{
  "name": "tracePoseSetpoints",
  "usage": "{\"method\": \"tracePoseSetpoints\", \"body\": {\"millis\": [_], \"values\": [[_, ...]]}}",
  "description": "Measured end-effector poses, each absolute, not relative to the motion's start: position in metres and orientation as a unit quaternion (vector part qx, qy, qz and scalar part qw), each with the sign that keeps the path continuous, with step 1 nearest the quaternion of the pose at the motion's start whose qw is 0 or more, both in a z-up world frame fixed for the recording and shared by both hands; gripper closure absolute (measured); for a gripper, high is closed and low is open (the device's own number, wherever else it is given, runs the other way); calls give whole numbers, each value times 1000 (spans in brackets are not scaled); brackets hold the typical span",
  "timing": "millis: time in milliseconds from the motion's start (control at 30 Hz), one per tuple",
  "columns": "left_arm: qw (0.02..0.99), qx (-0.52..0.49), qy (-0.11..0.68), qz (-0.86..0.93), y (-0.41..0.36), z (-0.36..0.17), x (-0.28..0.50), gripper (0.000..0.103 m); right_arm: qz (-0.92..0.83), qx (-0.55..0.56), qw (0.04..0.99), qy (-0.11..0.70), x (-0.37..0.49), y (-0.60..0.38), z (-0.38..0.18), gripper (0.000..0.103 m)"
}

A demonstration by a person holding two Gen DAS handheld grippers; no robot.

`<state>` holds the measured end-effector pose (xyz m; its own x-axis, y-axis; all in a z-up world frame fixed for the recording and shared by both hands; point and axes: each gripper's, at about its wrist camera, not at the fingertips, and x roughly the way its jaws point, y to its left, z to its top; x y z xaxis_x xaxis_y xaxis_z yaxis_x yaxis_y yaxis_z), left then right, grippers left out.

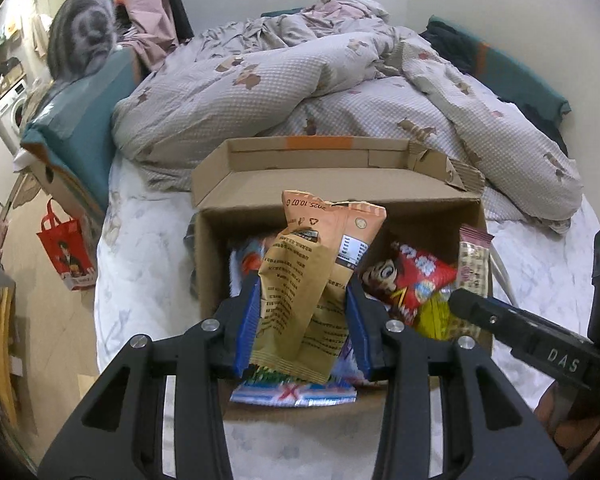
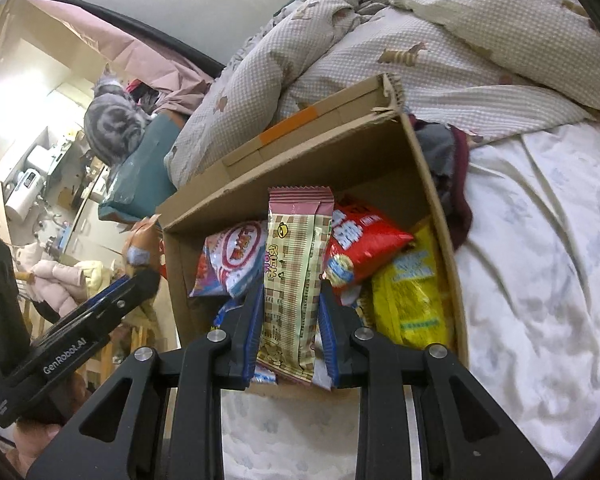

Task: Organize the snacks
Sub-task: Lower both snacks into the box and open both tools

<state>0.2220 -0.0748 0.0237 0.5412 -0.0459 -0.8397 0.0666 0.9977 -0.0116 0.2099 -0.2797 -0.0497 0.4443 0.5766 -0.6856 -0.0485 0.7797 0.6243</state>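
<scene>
The left gripper (image 1: 305,308) clamps a tan-and-orange crinkled snack packet (image 1: 312,280) between its fingers — the open brown cardboard box (image 1: 332,188) lies just beyond. The right gripper (image 2: 290,320) pinches a pink-and-cream checked wafer packet (image 2: 296,280) above the same box.

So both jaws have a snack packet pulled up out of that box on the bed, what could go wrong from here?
1. The tan crinkly snack packet is pinched low in the left gripper, so its tall top may flop or slip.
2. The pink-and-cream checked snack bar in the right gripper hangs close to the brown cardboard box wall and could snag.
3. The grey striped cat nearby might jump in.
</scene>
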Motion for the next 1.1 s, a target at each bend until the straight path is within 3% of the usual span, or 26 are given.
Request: {"method": "tracePoseSetpoints", "body": {"millis": [567, 633, 833, 867, 900, 967, 1100], "values": [[868, 20, 494, -40, -90, -10, 248, 63, 201, 318, 782, 498, 249, -282, -82, 73], [867, 20, 496, -37, -90, -10, 248, 54, 201, 335, 774, 498, 250, -284, -86, 72], [871, 30, 490, -32, -89, -3, 244, 46, 203, 345, 777, 485, 248, -290, -79, 71], [871, 30, 489, -31, -87, -1, 242, 46, 203, 346, 777, 484, 247, -291, -78, 62], [872, 28, 488, -31, -86, 0, 241, 46, 202, 348, 778, 482, 247, -293, -76, 43], [874, 26, 484, -27, -82, 4, 238, 46, 201, 351, 782, 475, 245, -295, -72, 30], [881, 21, 473, -20, -74, 14, 227, 43, 195, 303, 803, 474, 241, -289, -59, 30]]}}
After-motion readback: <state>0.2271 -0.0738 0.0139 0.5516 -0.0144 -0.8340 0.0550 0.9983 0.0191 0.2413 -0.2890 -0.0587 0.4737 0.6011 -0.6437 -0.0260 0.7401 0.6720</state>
